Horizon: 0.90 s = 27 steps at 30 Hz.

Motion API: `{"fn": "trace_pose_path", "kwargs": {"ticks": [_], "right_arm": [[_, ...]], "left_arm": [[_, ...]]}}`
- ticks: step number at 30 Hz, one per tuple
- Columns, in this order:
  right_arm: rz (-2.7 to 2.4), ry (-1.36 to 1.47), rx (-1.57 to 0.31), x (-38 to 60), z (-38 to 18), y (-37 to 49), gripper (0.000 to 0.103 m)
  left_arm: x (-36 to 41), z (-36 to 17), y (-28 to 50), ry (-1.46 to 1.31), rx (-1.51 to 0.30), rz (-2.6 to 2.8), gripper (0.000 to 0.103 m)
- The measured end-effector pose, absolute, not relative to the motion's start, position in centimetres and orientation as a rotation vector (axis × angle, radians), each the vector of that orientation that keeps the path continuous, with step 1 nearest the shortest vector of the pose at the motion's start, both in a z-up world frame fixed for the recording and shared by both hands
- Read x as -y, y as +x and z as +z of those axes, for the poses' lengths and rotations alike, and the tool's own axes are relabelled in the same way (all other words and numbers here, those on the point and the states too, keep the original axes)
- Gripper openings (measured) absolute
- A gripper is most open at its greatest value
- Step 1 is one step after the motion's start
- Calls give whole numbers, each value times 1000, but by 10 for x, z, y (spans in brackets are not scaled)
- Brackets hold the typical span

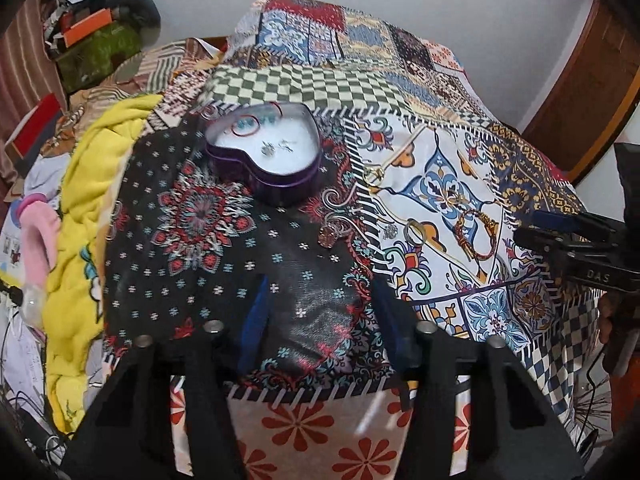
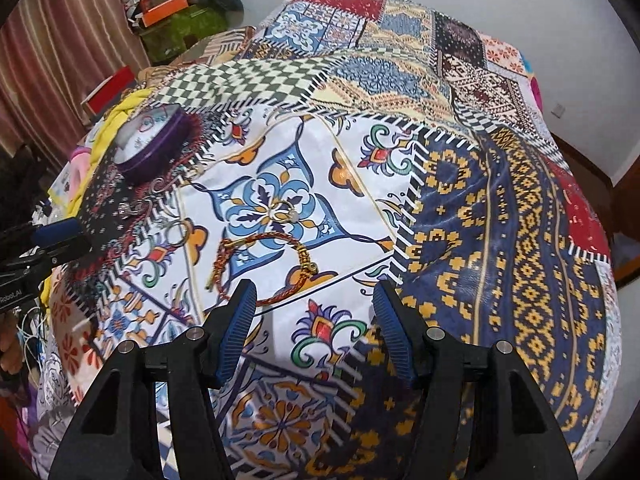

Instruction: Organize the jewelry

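A purple heart-shaped tin (image 1: pixel 268 160) sits open on the patterned cloth, holding a thin red bangle (image 1: pixel 245 125) and small silver earrings (image 1: pixel 276 147); the tin (image 2: pixel 154 146) shows at far left in the right wrist view. A red braided bracelet (image 2: pixel 276 268) lies just ahead of my right gripper (image 2: pixel 316 292), which is open and empty. A gold ring (image 2: pixel 285 211) lies beyond the bracelet, a silver ring (image 2: pixel 177 232) to its left. My left gripper (image 1: pixel 320 292) is open over the dark cloth, well short of the tin. The bracelet (image 1: pixel 478 236) and silver ring (image 1: pixel 414 232) lie to its right.
Patchwork cloth (image 2: pixel 500 208) covers the whole surface. A yellow blanket (image 1: pixel 86 208) and pink fabric (image 1: pixel 38 236) lie at the left. Cluttered boxes (image 1: pixel 96 40) stand at the back left. A small brooch-like piece (image 1: pixel 329 236) and a gold piece (image 1: pixel 374 174) lie loose near the tin.
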State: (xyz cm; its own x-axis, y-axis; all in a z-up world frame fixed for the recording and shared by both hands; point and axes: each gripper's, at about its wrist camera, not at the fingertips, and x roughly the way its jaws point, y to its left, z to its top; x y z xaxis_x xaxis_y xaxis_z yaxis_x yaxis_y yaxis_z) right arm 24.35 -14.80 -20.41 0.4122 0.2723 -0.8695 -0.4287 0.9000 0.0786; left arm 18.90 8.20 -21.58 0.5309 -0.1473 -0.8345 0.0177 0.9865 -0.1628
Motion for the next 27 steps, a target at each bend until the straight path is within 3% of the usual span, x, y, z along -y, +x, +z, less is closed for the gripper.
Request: {"fn": "trace_pose_path", "kwargs": {"ticks": [2,7,13,22,27], "right_arm": [[447,-159,-1068,148,-209,247,56],[436,-164,-1079,144,-217,255,55],[446,-143,-1102,140,-222,263,47],[436,-167,-1117,134,-230,269,46],[421,-179,-1103,133,-230,270,42]], "left_arm": [[-81,-221,195,-144,-1017,-106,34],[-80,-230,211,-154,-1031,-115,26],[-81,-234,225,-156,-1018,-121,26],[-80,-243,234,-172,-996,-138,25],[-77,-245,235,-155,-990,-128,10]]}}
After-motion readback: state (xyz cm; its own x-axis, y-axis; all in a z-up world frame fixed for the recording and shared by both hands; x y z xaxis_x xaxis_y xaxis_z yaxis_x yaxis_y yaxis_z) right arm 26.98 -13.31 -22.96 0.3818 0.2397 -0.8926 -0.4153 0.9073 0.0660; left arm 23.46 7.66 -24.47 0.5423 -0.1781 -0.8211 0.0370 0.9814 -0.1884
